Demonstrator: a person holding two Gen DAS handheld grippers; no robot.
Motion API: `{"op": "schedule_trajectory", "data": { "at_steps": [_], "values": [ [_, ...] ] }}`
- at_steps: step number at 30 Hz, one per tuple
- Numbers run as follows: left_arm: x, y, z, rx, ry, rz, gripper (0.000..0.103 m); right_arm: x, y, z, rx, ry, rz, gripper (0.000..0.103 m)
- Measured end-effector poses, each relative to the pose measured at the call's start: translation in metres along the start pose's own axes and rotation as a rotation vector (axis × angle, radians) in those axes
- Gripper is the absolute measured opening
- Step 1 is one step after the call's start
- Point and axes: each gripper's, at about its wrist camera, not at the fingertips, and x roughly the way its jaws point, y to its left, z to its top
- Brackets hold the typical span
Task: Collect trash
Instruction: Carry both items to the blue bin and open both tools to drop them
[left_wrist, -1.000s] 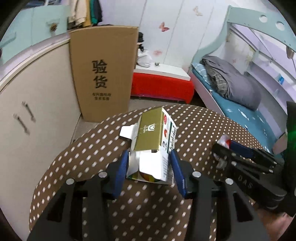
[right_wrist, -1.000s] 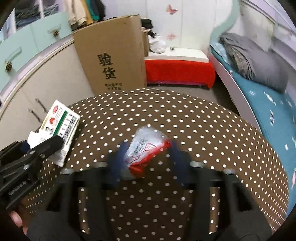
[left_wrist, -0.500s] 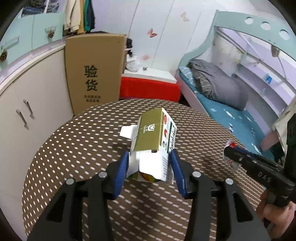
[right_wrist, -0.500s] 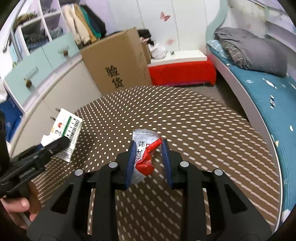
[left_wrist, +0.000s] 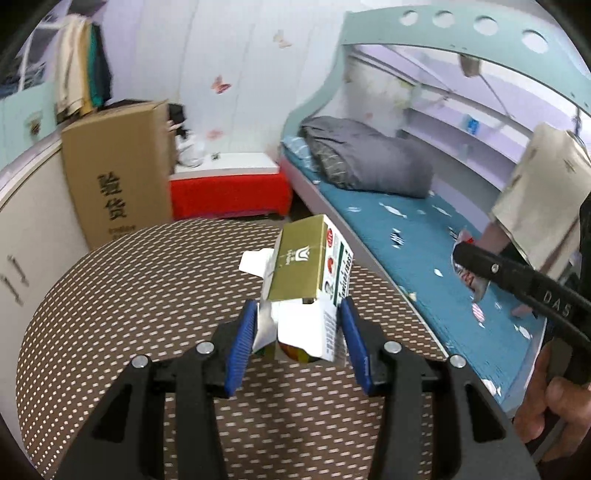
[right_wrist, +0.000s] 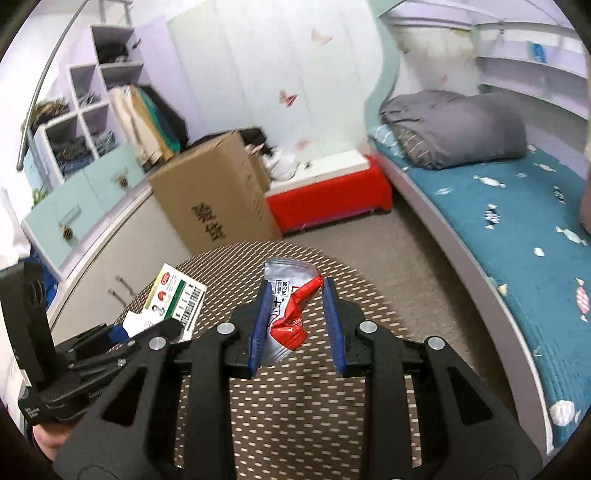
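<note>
At the far left of the room a tall cardboard box (left_wrist: 118, 173) leans against the pale cabinets (left_wrist: 26, 251), and next to it a red low bench (left_wrist: 229, 192) stands by the wall; none of these looks like part of the job.

The round worktop (left_wrist: 122, 295) with its brown dotted cloth fills the foreground. Over it, the left tongs (left_wrist: 297, 332) are clamped on an opened carton (left_wrist: 306, 273), green-gold on top with white flaps hanging loose. The blue pads press the carton's lower white part from both sides, a grip low on the crumpled end, probably because that end gives the pads something flat to squeeze. The carton is off the cloth, tilted up and away from the camera.

Further right, the right tongs (right_wrist: 295, 314) carry a red and silver wrapper (right_wrist: 291, 306). It sits between the blue pads, pressed against the left one; it hangs clear of the worktop, so I judge it pinched, though the contact on the right pad is hard to make out. In the left wrist view the same wrapper shows at the tip of the other tool, out beyond the worktop edge and over the bed (left_wrist: 424, 236) with its blue cover and grey duvet (left_wrist: 369, 158).

With one piece of rubbish in each tool, I judge the picking done and the carry to a bin next; no bin shows in either view.
</note>
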Motion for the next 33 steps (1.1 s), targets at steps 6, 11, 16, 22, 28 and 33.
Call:
{"op": "schedule_trajectory", "data": {
  "at_steps": [6,11,16,22,28,33],
  "values": [
    [0.004,-0.057,0.01,0.086,-0.017,-0.054,0.046,-0.036,-0.048,0.007,0.062,-0.069,-0.054,0.028],
    [0.012,-0.106,0.019,0.149,-0.026,-0.117,0.046,-0.063,-0.092,0.01,0.114,-0.114,-0.117,0.028],
    [0.026,-0.152,0.021,0.206,-0.008,-0.185,0.046,-0.084,-0.139,0.007,0.179,-0.137,-0.18,0.028],
    [0.061,-0.203,0.009,0.253,0.074,-0.215,0.046,-0.076,-0.194,-0.013,0.264,-0.079,-0.23,0.028],
    [0.107,-0.242,-0.012,0.312,0.193,-0.223,0.046,-0.042,-0.242,-0.05,0.378,0.02,-0.236,0.028],
    [0.142,-0.26,-0.03,0.356,0.276,-0.21,0.046,-0.017,-0.265,-0.073,0.438,0.086,-0.238,0.028]
  ]
}}
